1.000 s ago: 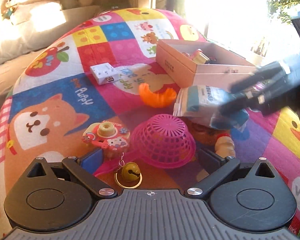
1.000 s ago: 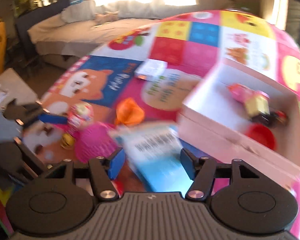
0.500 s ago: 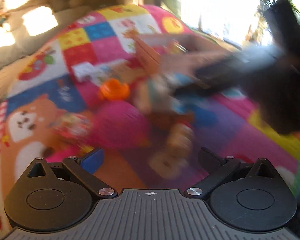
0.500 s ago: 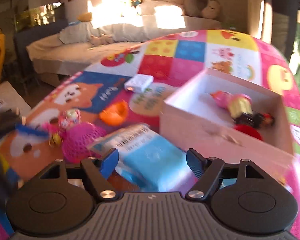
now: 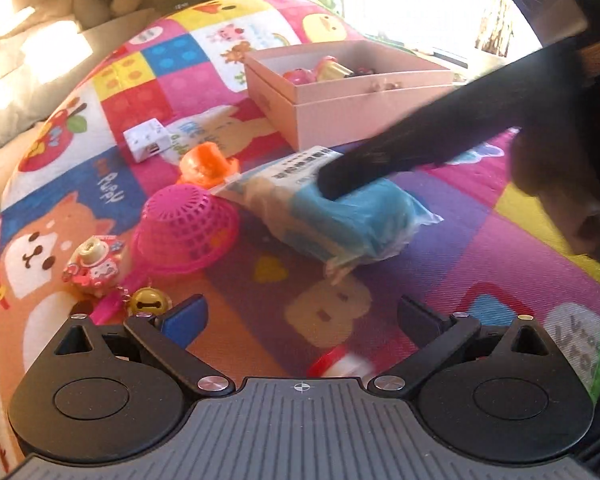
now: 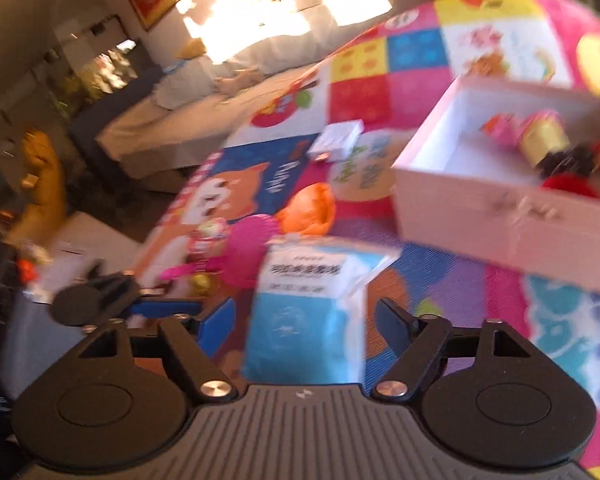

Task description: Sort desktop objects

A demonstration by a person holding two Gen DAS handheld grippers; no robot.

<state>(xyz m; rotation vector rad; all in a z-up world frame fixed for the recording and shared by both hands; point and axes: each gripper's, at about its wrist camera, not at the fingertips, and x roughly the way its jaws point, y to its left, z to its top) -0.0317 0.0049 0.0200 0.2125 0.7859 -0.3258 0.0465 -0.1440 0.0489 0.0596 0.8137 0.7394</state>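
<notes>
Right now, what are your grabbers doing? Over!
Left gripper open, empty. Right gripper has just been opening, blue packet between the jaws, pads off it. Pink box beside it; orange toy and pink basket crowd the packet.

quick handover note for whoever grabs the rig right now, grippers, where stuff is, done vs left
Left gripper: open, empty, above the mat.
Right gripper: jaws have just been opening, pads off the blue packet lying between them.
Done: a few small toys in the pink box.
Left on the mat: blue packet, pink basket, orange toy, white cube, keychain toy with bell.
</notes>
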